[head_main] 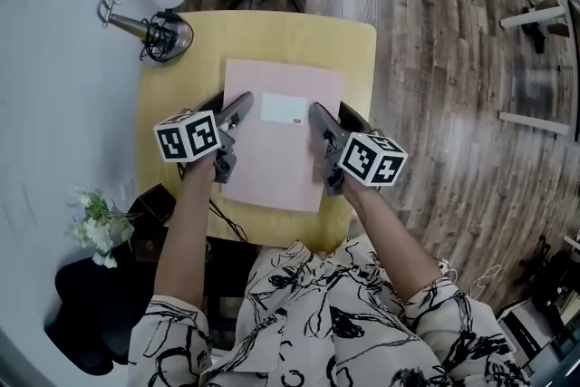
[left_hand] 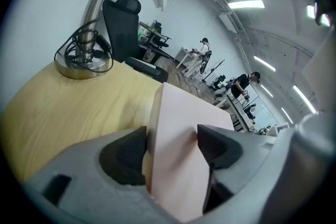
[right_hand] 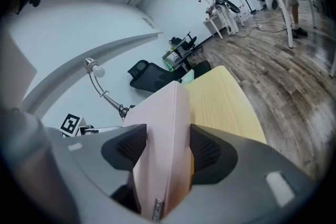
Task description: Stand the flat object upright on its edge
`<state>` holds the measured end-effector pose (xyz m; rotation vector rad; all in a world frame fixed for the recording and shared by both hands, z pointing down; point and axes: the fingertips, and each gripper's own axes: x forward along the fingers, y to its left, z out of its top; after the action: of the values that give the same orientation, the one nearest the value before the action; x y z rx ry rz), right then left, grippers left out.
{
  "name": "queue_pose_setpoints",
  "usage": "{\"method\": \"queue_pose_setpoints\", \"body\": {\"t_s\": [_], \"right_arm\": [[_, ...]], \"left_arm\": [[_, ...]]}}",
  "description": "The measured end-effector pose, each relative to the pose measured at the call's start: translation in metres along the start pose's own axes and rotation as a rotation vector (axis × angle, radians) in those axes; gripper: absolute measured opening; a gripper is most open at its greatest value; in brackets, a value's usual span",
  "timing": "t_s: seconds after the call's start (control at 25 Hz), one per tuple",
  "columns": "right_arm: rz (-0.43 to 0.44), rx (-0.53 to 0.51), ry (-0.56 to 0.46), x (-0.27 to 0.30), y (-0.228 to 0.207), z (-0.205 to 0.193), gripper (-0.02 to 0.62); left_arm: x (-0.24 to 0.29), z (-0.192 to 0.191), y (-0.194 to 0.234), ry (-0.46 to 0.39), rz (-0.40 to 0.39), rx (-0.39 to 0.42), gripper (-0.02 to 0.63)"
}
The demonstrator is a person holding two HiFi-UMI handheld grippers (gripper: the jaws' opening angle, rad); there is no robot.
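Flat pink box (head_main: 283, 149) noted broad face up over the middle of the yellow table (head_main: 172, 86), with its white label (head_main: 284, 108) toward the far end. Contact with the tabletop could not be confirmed. The left gripper (head_main: 230, 137) is clamped on the box's left edge and the right gripper (head_main: 328, 149) on its right edge. In both gripper views the pads are seen pressed against the box. The opposed side grips are judged to allow an even tilt onto one edge. Box not yet upright.
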<state>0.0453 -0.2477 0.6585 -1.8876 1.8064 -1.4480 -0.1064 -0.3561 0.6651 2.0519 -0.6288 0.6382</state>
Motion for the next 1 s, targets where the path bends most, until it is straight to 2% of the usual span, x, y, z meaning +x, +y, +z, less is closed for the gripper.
{"method": "queue_pose_setpoints", "body": {"t_s": [0.32,0.76,1.0], "right_arm": [[0.128,-0.224,-0.050,-0.027,0.042,0.051,0.262],[0.295,-0.478,-0.110,-0.066,0.099,0.094,0.263],[0.375,-0.603,-0.174,-0.089,0.124,0.108,0.263]], "left_arm": [[-0.041,0.030,-0.044,-0.151,-0.016,0.049,0.299],[-0.108,0.058,-0.102,-0.357,0.024,0.214,0.296],[-0.137,0.063,-0.128,-0.465,0.028,0.296,0.296]]}}
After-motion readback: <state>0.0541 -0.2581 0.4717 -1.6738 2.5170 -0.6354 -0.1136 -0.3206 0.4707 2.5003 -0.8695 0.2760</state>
